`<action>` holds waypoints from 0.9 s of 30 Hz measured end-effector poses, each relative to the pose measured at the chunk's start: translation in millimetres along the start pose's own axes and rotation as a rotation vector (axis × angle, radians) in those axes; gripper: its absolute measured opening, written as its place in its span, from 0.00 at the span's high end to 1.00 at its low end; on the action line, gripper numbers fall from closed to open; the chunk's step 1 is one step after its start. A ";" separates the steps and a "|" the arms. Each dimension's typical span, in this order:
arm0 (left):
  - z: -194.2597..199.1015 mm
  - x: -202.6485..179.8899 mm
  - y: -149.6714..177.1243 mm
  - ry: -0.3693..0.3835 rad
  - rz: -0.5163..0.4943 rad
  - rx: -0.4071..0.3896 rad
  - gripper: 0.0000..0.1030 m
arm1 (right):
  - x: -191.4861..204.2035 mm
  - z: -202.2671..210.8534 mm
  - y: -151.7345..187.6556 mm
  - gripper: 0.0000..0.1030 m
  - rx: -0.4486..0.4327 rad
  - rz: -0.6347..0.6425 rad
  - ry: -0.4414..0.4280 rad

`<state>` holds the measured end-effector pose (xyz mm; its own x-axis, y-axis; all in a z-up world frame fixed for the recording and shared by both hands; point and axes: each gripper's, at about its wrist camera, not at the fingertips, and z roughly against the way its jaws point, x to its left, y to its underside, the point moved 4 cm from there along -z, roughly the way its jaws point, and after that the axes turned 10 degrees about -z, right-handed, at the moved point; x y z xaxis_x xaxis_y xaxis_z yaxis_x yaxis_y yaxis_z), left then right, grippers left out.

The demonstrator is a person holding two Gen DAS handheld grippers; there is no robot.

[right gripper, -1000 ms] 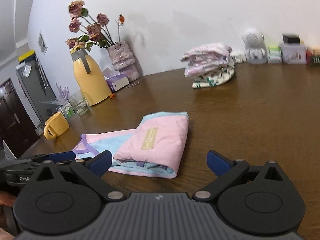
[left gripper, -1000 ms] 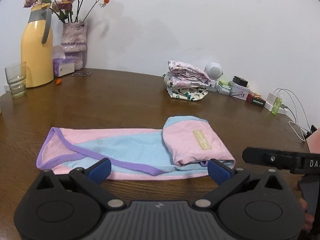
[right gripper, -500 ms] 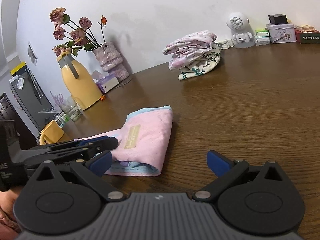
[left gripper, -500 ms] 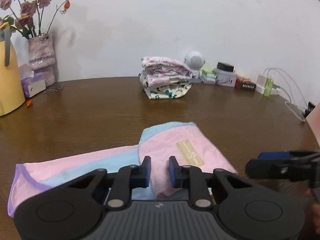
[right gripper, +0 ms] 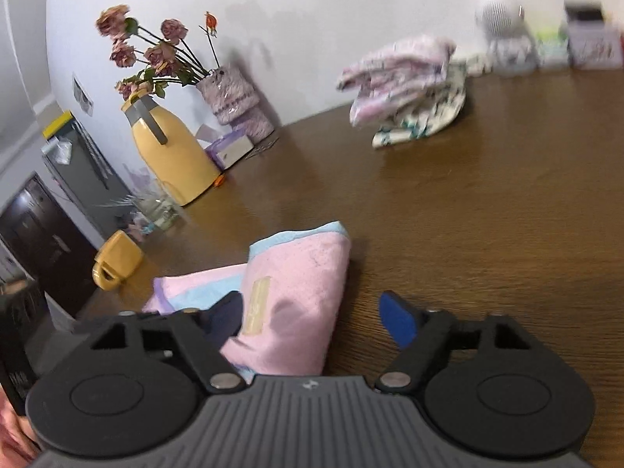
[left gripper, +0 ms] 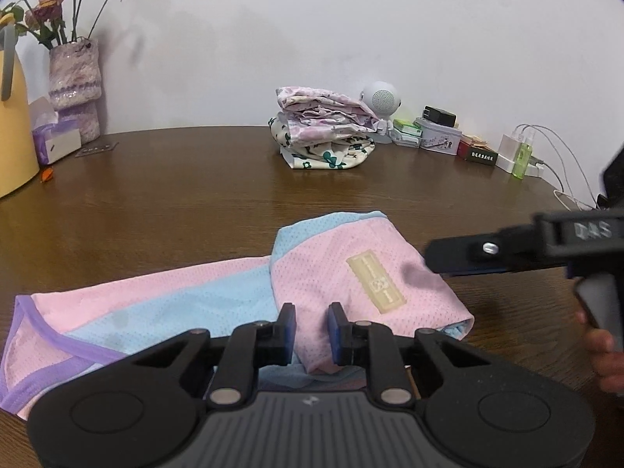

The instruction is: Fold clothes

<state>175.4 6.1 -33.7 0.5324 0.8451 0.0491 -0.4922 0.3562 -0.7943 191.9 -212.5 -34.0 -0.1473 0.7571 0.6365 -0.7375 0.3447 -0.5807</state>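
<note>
At the bottom centre of the left wrist frame, the left gripper (left gripper: 311,329) is seen with its fingers drawn close around the near edge of a pink and blue mesh garment (left gripper: 218,304) laid partly folded on a brown wooden table (left gripper: 195,195). In the right wrist frame the right gripper (right gripper: 316,312) is held with fingers spread wide over the garment's folded end. Farther back, a stack of folded clothes (left gripper: 323,136) is set near the wall at upper centre, with a yellow flask (right gripper: 167,152) and a vase of dried roses (right gripper: 234,97) at upper left.
</note>
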 end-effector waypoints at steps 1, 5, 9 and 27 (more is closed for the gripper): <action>0.2 0.4 0.3 0.003 0.003 -0.001 0.83 | -1.3 -4.9 -1.3 0.29 0.014 -0.012 -0.008; 1.7 1.0 1.0 0.012 0.011 -0.003 0.83 | -1.4 -20.3 -3.3 0.36 0.049 -0.031 -0.017; 2.4 3.0 1.7 0.026 0.028 -0.006 0.83 | -2.1 -25.6 -1.0 0.52 0.070 -0.059 -0.043; 12.1 11.3 -8.3 0.101 0.014 -0.055 0.82 | 1.3 -16.4 -10.9 0.84 0.053 -0.070 0.071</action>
<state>177.1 17.5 -19.2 0.5939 0.8042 -0.0218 -0.4630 0.3195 -0.8268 210.5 -206.1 -35.2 -0.0487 0.7706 0.6354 -0.7785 0.3693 -0.5075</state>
